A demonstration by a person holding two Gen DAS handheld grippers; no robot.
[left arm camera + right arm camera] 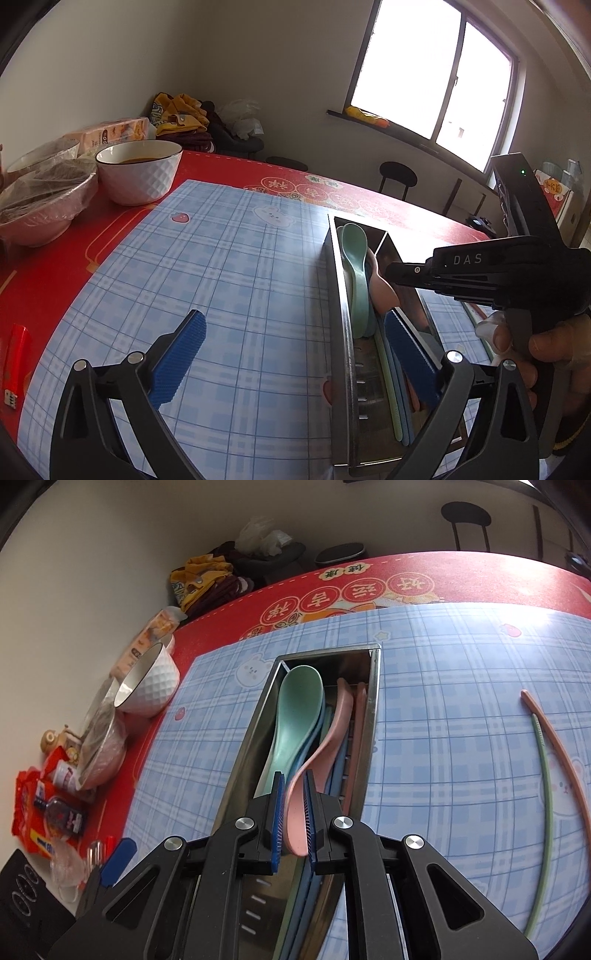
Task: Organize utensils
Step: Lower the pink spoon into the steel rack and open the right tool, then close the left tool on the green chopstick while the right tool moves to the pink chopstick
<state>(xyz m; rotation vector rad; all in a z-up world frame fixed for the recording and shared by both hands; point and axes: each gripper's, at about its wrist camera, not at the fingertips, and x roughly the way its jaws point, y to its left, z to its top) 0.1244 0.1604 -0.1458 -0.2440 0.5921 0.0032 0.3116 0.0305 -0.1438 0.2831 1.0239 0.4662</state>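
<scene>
A long steel utensil box (372,701) lies on the blue plaid mat (443,709). Inside it a mint green spoon (295,709) rests on blue utensils. My right gripper (293,812) is shut on the handle of a pink spoon (328,746), whose bowl points down into the box beside the green spoon. The left wrist view shows the box (338,295), the right gripper (391,273) over it and the pink spoon (384,291) below its tip. My left gripper (295,354) stands wide open and holds nothing; the box's near wall is between its jaws. A pink chopstick (561,746) and a green chopstick (546,812) lie on the mat to the right.
A white textured bowl (138,170) and wrapped bowls (40,203) stand on the red tablecloth (55,266) at the left, with snack packets (33,812) nearer. A red lighter (16,354) lies by the table edge. A person's hand (535,350) holds the right gripper.
</scene>
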